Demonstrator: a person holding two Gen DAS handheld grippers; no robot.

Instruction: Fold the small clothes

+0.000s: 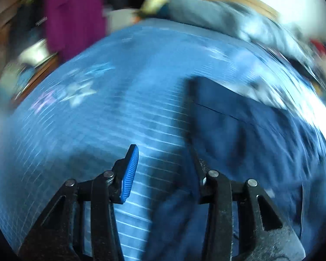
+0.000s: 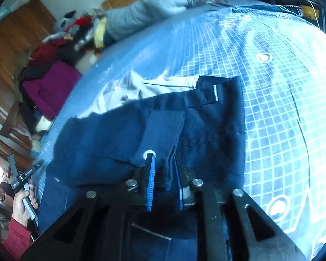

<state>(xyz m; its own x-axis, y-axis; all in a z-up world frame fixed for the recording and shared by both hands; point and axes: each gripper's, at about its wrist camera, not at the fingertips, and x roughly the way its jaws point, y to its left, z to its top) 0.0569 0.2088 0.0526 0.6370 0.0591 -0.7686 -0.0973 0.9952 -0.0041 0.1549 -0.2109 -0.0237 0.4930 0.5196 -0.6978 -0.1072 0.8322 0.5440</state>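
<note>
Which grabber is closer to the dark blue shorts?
Right. The right gripper has a fold of the dark blue shorts between its fingers. The left gripper hangs open at the shorts' edge, over the blue mat.

Blue gridded mat with white lines and printed star and circle marks forms the work surface. Lying on it: 1 dark navy garment, partly folded, overlapping a pale grey cloth beneath its far edge.
</note>
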